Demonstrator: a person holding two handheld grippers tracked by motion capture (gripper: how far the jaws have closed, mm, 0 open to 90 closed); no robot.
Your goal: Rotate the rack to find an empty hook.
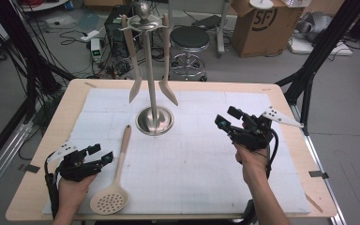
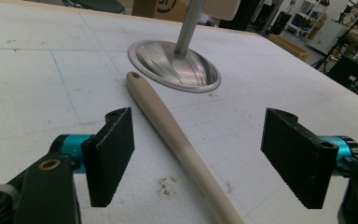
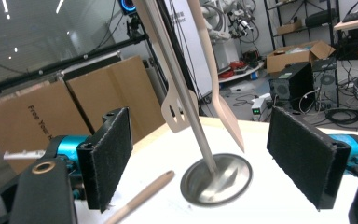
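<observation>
The skimmer (image 1: 115, 180) lies flat on the desk (image 1: 42, 187), just left of the stand (image 1: 153, 119). Both the left gripper (image 1: 98, 153) and right gripper (image 1: 228, 118) gape wide, empty. Its smooth, round handle could roll or slip from a hasty pinch; lifting it could knock the hanging spatulas (image 1: 132, 61).

High view: set above the near edge of the bench (image 1: 37, 197), facing forward and down, taking in the whole top. Left gripper view: low and close over the mat, looking along the beige skimmer (image 2: 168, 130) toward the steel stand (image 2: 175, 65). Right gripper view: higher, farther back, facing the same stand (image 3: 216, 177) from its other side.
</observation>
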